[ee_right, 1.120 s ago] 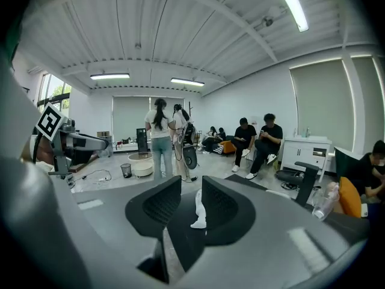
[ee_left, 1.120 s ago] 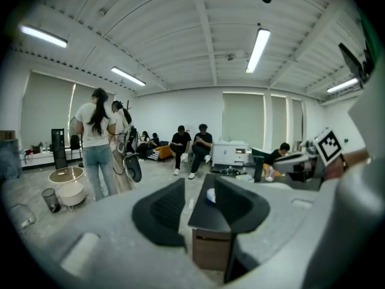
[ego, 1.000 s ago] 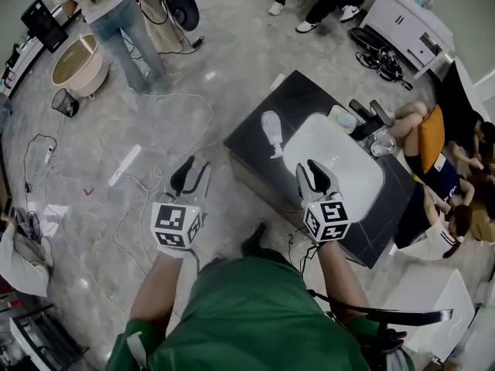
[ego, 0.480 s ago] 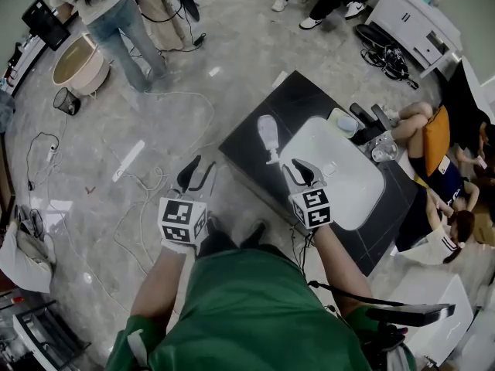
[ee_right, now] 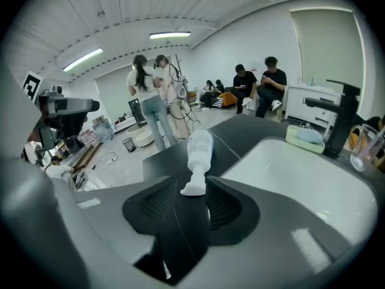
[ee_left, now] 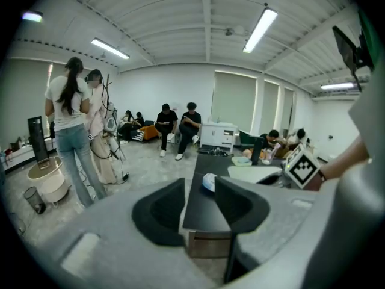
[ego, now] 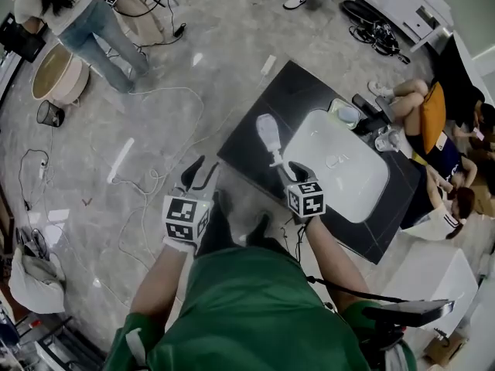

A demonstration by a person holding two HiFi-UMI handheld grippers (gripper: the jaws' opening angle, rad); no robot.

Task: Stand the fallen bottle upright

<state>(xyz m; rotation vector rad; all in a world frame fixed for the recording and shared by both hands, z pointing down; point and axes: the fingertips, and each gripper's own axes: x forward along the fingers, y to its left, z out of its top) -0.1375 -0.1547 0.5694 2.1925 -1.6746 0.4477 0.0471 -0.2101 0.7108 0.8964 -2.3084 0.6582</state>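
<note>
A white pump bottle (ego: pixel 267 132) lies on its side on the black counter (ego: pixel 302 91), left of the white sink (ego: pixel 363 195), with its pump end toward me. In the right gripper view the bottle (ee_right: pixel 199 147) points its pump head at my right gripper (ee_right: pixel 192 188). The right gripper (ego: pixel 297 173) has its jaws opening; the pump head sits right at the fingertips and the pads do not press on it. My left gripper (ego: pixel 198 173) hangs open over the floor, left of the counter, with nothing in it. In the left gripper view the bottle (ee_left: pixel 208 182) shows small and far beyond the left gripper (ee_left: pixel 200 188).
A black faucet (ee_right: pixel 341 110), a green soap dish (ee_right: pixel 307 135) and a clear cup (ee_right: pixel 364 146) stand at the sink's far side. People sit on the floor (ego: pixel 433 141) beside the counter. Cables (ego: pixel 155 184) trail on the floor at left; a person (ego: pixel 85 14) stands farther off.
My right gripper has dropped toward the counter and reached the bottle's pump end, with its jaws wider apart. My left gripper has drifted a little lower and nearer the counter's edge.
</note>
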